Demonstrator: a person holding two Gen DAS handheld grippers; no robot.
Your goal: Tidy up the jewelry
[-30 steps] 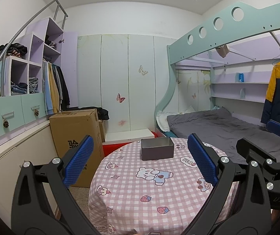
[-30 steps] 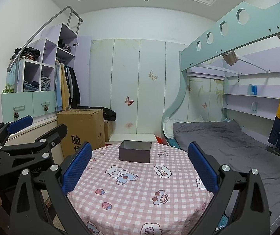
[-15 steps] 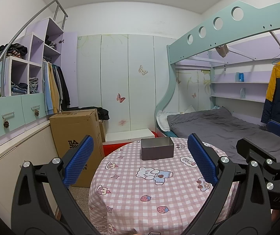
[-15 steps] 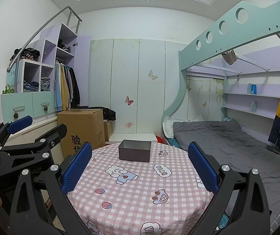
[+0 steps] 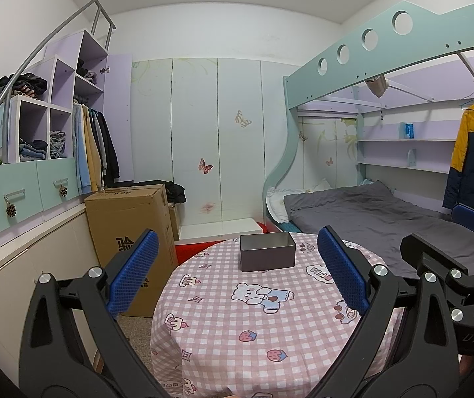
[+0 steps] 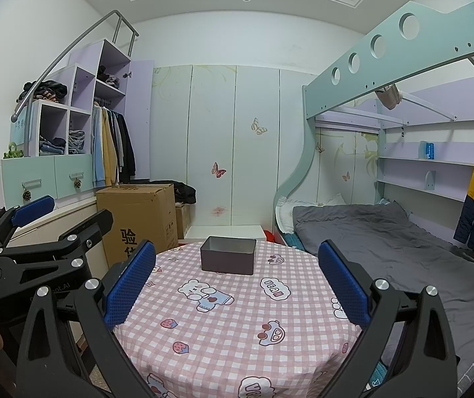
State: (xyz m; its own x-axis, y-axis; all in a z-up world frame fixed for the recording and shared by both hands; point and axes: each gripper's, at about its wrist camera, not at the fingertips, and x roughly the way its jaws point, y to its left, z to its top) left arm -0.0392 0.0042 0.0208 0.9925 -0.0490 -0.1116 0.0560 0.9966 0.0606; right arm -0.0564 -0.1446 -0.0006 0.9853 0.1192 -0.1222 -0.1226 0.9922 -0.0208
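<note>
A grey rectangular open box (image 5: 266, 256) stands at the far side of a round table (image 5: 223, 338) with a pink checked cloth; it also shows in the right wrist view (image 6: 228, 259). No jewelry is visible on the cloth. My left gripper (image 5: 237, 278) is open and empty, held above the table's near side. My right gripper (image 6: 237, 282) is open and empty, beside the left one. The right gripper shows at the right edge of the left wrist view (image 5: 462, 265); the left gripper shows at the left edge of the right wrist view (image 6: 34, 248).
A cardboard box (image 5: 131, 229) stands on the floor left of the table. A bunk bed with a grey mattress (image 5: 379, 219) is to the right. A cabinet with drawers and hanging clothes (image 5: 38, 185) lines the left wall. A wardrobe (image 5: 217, 146) is behind.
</note>
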